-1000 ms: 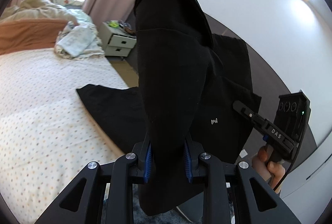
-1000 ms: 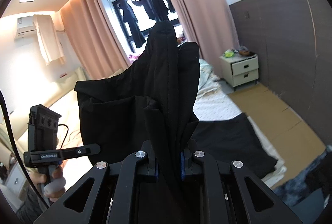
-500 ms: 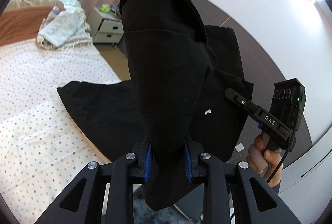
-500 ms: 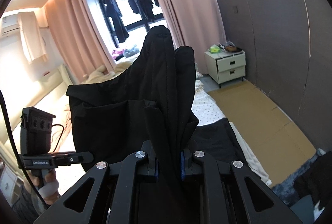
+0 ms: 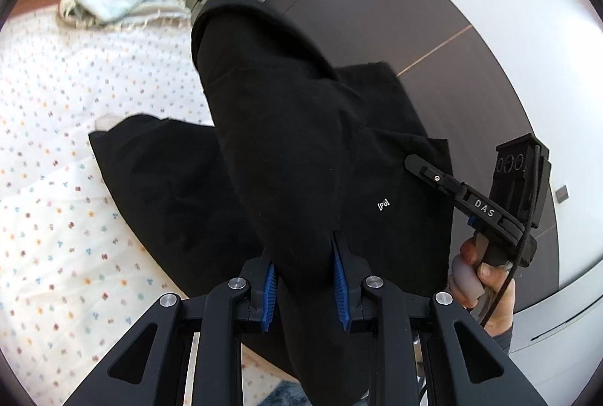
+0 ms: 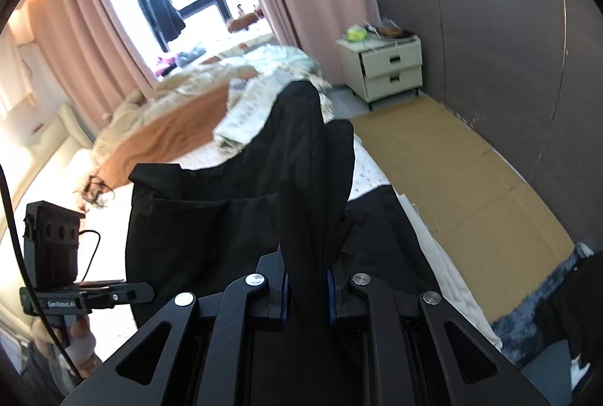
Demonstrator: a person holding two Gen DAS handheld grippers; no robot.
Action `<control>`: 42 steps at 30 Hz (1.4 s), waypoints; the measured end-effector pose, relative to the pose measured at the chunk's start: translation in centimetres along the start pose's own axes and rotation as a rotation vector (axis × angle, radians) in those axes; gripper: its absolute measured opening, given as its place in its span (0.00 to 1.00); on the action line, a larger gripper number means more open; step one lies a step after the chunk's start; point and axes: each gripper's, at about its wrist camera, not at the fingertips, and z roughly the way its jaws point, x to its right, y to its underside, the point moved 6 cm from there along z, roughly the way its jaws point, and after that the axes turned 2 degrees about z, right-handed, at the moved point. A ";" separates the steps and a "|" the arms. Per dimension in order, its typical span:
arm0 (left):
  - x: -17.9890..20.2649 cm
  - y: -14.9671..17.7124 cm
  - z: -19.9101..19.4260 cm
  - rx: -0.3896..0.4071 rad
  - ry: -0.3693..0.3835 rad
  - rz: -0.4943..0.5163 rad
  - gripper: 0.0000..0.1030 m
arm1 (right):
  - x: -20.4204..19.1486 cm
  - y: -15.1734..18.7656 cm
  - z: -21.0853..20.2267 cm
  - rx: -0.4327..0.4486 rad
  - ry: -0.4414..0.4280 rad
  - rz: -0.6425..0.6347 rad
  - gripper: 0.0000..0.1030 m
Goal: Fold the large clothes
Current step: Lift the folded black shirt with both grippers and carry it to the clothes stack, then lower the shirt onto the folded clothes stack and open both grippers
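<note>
- left gripper [image 5: 305, 287]: clenched on black garment [image 5: 294, 150]; bunched fold points toward 11 o'clock.
- right gripper [image 6: 307, 287]: clenched on the garment; fold points toward 12 o'clock.
- garment's lower end lies on the dotted bedsheet [image 5: 75, 180].

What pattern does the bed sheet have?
The bed sheet is white with small multicoloured dots, clearest in the left wrist view.

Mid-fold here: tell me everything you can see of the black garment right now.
The black garment is a large piece of plain, matte, soft-looking fabric with a small white printed logo. A bunched edge is clamped in the left gripper; another bunch is clamped in the right gripper, so its upper part hangs stretched between them. Its lower part lies spread on the dotted bed sheet, reaching the bed's edge. A seam or pocket line shows on the hanging panel. What kind of garment it is cannot be told.
</note>
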 end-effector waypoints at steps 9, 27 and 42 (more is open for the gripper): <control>-6.6 1.3 4.2 -0.065 -0.099 -0.099 0.42 | 4.8 3.8 9.7 -0.227 0.215 0.097 0.44; -3.9 7.1 4.0 -0.105 -0.064 -0.038 0.58 | 11.7 13.4 -6.0 0.004 0.177 0.416 0.67; 0.6 12.0 5.1 -0.181 -0.015 0.027 0.55 | 9.5 19.8 -1.8 0.024 0.004 0.586 0.37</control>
